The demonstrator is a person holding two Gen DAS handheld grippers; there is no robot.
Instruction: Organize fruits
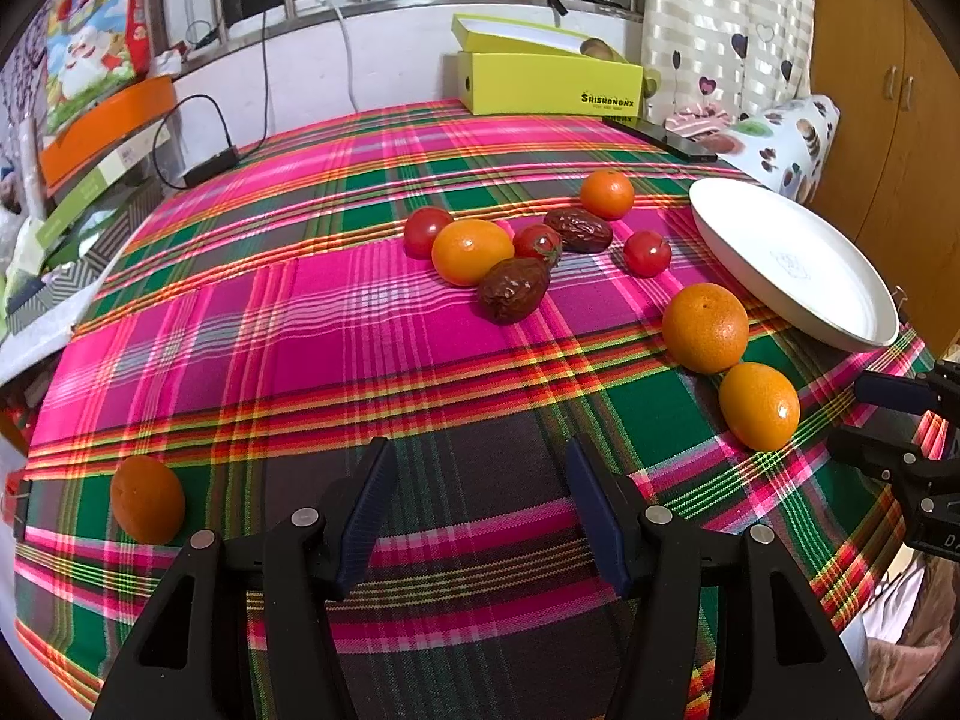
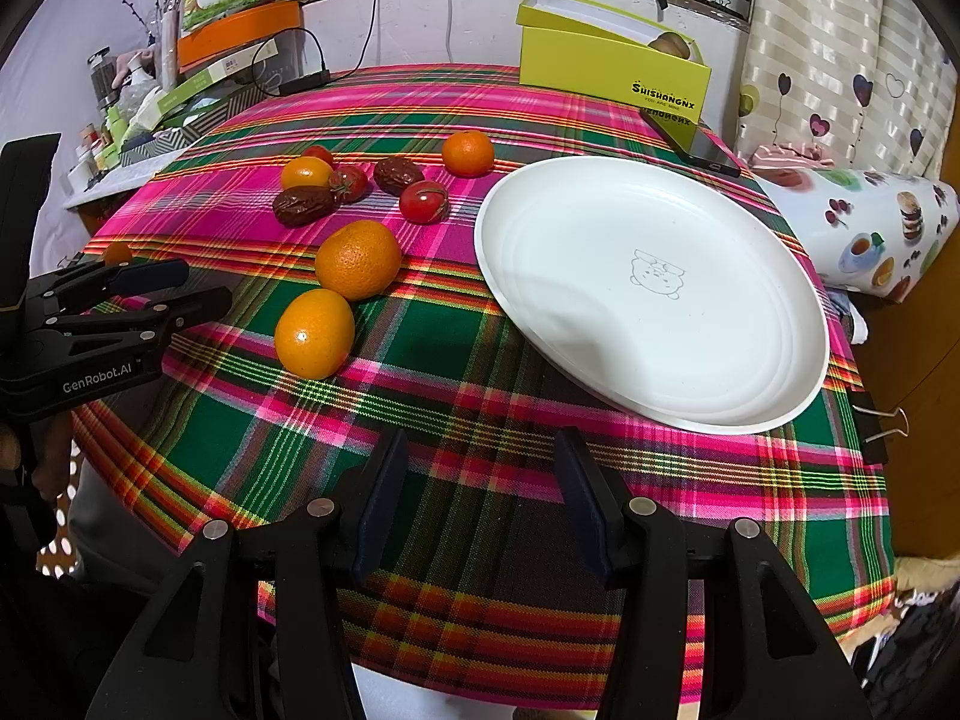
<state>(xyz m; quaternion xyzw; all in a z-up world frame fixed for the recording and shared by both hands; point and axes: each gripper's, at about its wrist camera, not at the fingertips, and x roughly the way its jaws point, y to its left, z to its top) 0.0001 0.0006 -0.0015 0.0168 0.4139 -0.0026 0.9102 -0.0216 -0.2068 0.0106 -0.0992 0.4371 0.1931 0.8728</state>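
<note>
Both claws — left claw, right claw — are held open and empty; fruit is scattered left of the white plate.

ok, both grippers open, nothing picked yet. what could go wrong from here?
1. The lone orange sits near the tablecloth's left edge, apart from the rest; a nudge from the left hand-held gripper could roll it off.
2. Tomatoes and dates are tightly clustered; a grasp there may knock neighbours.
3. The two nearest oranges touch, so lifting one may set the other rolling.
4. The white plate lies near the table edge, so a hard placement could shift it.
</note>
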